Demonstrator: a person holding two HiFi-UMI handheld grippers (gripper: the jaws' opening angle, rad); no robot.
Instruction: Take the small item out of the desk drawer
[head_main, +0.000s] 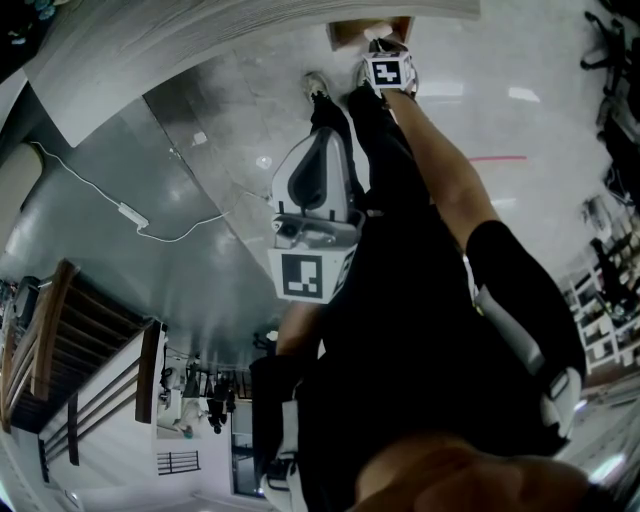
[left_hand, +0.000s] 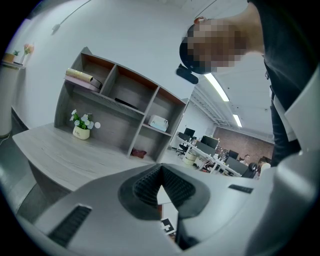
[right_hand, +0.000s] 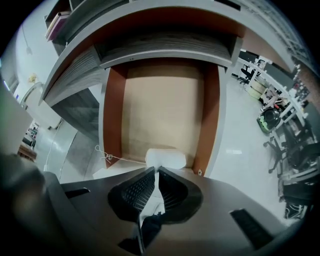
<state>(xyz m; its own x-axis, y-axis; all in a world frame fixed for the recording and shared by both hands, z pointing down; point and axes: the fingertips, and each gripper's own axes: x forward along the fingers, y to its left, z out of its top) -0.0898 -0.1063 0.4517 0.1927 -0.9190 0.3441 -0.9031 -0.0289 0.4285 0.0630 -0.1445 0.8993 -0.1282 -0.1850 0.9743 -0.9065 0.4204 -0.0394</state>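
Note:
In the right gripper view an open desk drawer (right_hand: 162, 105) with a pale wooden bottom and brown side walls lies below. A small white soft-looking item (right_hand: 166, 157) lies at its near end. My right gripper (right_hand: 158, 171) points steeply down, and its tips pinch the item's near edge, with white showing in the narrow slit between the pads. In the head view the right gripper (head_main: 388, 68) reaches out over the drawer (head_main: 345, 32). My left gripper (head_main: 312, 205) hangs lower, beside the person's leg. Its jaws (left_hand: 161, 168) meet at the tips with nothing between them.
The grey desk top (left_hand: 75, 155) carries a shelf unit (left_hand: 120, 107) and a small flower pot (left_hand: 80, 129). A white cable (head_main: 135, 217) runs over the shiny floor. The person's shoes (head_main: 316, 85) stand near the drawer. Office desks and chairs (right_hand: 272, 117) fill the right.

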